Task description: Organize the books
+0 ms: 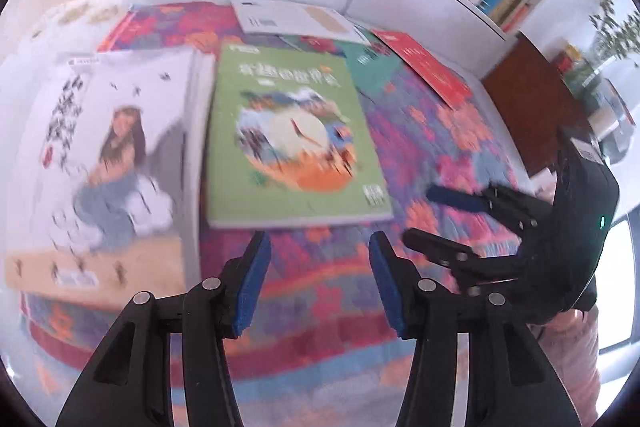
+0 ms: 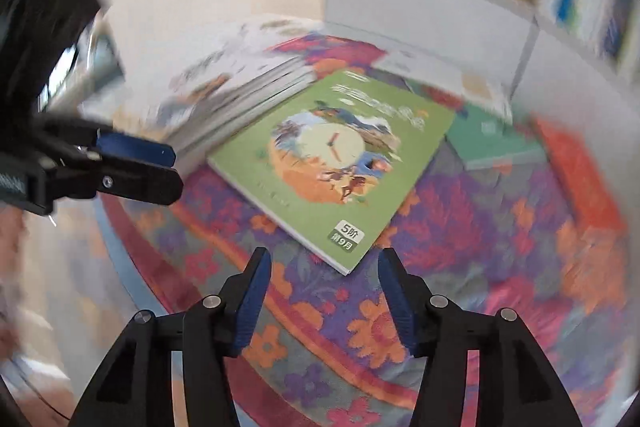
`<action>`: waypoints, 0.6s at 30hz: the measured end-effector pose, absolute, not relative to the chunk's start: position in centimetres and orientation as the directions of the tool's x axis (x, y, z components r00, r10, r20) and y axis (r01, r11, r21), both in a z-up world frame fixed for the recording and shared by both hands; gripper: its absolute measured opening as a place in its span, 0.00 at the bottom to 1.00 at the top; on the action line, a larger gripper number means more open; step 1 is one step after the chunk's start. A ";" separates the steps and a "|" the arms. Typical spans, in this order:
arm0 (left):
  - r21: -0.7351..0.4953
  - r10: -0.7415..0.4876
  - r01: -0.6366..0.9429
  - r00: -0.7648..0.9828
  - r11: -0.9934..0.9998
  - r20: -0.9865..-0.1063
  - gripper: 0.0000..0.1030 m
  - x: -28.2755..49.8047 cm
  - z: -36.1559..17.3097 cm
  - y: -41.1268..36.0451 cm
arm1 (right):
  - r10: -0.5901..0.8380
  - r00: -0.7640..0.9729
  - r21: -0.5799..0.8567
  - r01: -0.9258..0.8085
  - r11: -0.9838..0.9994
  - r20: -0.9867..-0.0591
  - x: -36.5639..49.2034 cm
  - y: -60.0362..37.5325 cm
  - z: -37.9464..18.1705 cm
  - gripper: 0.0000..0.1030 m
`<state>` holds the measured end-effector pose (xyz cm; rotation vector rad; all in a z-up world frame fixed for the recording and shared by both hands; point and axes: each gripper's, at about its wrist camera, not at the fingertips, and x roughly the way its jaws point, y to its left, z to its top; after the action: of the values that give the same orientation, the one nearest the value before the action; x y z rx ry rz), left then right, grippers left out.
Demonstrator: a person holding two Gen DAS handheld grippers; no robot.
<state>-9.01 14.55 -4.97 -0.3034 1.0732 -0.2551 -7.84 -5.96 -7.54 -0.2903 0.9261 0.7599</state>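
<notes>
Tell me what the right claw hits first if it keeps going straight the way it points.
Most likely the near corner of the green book, which lies flat on the floral cloth just ahead of the open right claw. Depth is uncertain; angled lower, it would meet the cloth first.

Floral tablecloth [image 1: 460,155], potted plant [image 1: 612,35]

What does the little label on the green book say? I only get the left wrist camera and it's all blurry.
Observer: In the right wrist view, the green book has a corner label showing a 5 and a 9.
Operator: Is the white book lying by itself?
Observer: No, it tops a stack of books; page edges show underneath.
Operator: Is my right gripper holding something?
Observer: No, it is open and empty, with the green book's corner just ahead.
</notes>
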 end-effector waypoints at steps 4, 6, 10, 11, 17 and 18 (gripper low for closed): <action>-0.318 -0.294 0.016 0.429 0.948 -0.854 0.51 -6.8 -5.8 15.2 | 0.558 0.228 0.388 -0.516 0.764 -0.798 -2.9 -8.3 -9.5 0.53; -0.337 -0.310 0.009 0.417 0.941 -0.855 0.51 -6.1 -6.4 15.5 | 0.632 0.119 0.549 -0.391 0.739 -0.766 -0.5 -9.1 -11.6 0.53; -0.305 -0.281 -0.004 0.379 0.952 -0.882 0.51 -5.0 -7.8 14.9 | 0.764 0.012 0.739 -0.243 0.628 -0.645 1.7 -9.8 -14.0 0.54; -0.284 -0.259 -0.018 0.356 0.959 -0.898 0.51 -4.6 -8.4 14.8 | 0.781 -0.006 0.763 -0.221 0.608 -0.624 2.2 -9.8 -14.4 0.54; -0.255 -0.237 -0.014 0.323 0.967 -0.916 0.51 -4.0 -9.7 14.2 | 0.818 -0.070 0.816 -0.160 0.555 -0.571 4.1 -9.0 -15.1 0.53; -0.253 -0.237 -0.009 0.323 0.967 -0.916 0.52 -4.0 -9.8 14.1 | 0.813 -0.068 0.809 -0.169 0.563 -0.579 4.2 -8.6 -15.0 0.54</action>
<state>-3.97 14.06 -9.77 -0.2279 1.2363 -0.1508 4.21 -8.60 -14.99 0.5954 1.4165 0.8897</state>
